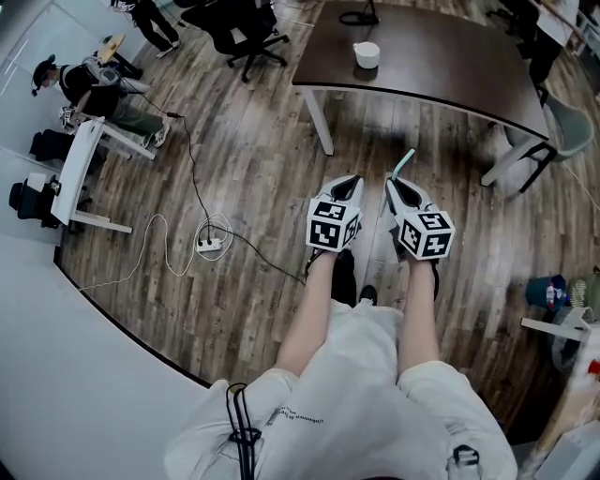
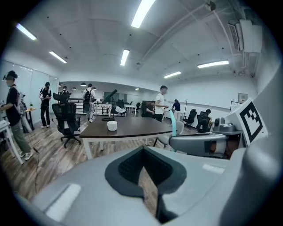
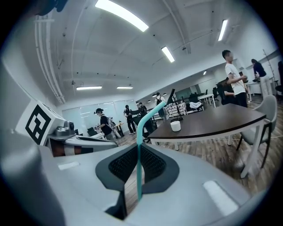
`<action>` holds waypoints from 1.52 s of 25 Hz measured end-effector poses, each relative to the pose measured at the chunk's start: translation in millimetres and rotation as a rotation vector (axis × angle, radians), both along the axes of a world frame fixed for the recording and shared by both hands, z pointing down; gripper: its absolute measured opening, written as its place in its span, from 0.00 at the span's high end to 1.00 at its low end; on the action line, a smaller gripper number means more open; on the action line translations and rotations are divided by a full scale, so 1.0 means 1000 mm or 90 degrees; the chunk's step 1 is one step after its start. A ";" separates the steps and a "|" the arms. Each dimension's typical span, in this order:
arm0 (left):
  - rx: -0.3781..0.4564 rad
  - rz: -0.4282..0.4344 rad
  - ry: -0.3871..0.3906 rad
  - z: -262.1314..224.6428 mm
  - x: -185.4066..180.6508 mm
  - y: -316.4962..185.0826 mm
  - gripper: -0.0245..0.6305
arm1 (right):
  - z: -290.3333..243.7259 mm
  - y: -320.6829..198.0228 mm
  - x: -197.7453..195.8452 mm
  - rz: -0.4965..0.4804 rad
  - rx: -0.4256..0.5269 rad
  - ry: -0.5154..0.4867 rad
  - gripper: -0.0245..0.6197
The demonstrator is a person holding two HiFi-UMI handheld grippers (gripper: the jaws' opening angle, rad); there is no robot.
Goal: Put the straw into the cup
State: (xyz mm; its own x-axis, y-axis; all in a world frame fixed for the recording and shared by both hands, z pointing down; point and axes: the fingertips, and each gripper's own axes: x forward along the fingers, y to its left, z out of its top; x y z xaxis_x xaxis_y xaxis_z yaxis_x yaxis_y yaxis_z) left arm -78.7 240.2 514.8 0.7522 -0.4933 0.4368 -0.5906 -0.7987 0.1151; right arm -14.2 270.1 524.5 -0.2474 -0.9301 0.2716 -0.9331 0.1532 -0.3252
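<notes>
Looks steeply down onto a plank floor [image 1: 253, 178]; at far left, a seated person [image 1: 98, 89] beside a white desk [image 1: 80, 159]; a little to the right, a power strip [image 1: 210, 246] lying on the boards amid loops of cable [image 1: 187, 183]; above it, near the top edge, a black office chair [image 1: 239, 28].

At mid-frame, holds the left gripper [image 1: 349, 181] out over the floor, marker cube [image 1: 333, 225] facing the camera, tips pointing toward the table; in the left gripper view, shows both dark pads meeting at the tips with nothing between them, only a wedge of floor behind the closure.

Just right of that and higher in the head view, the cup [image 1: 367, 54]: white, upright on the dark table [image 1: 441, 66], well apart from both grippers; small on the tabletop in both gripper views as well.

Next, holds the right gripper [image 1: 398, 185] just beside the left one, level with it; clamps the straw [image 1: 403, 165], teal, between closed pads; in the right gripper view, runs upright through the grip, the upper part bent over toward that view's right; in the head view, pokes out past the tips toward the table, not in the cup.

At far right, a grey chair [image 1: 565, 127] near the table's corner.
</notes>
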 end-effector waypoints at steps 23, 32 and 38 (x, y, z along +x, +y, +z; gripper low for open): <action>-0.037 0.017 0.034 0.016 0.035 -0.216 0.96 | 0.004 -0.206 0.057 0.027 0.000 -0.034 0.89; -0.032 0.028 0.038 -0.004 0.027 -0.296 0.96 | -0.011 -0.298 0.043 0.005 -0.003 -0.037 0.89; -0.042 0.043 0.037 0.008 0.012 -0.333 0.96 | -0.006 -0.338 0.035 0.013 -0.005 -0.037 0.89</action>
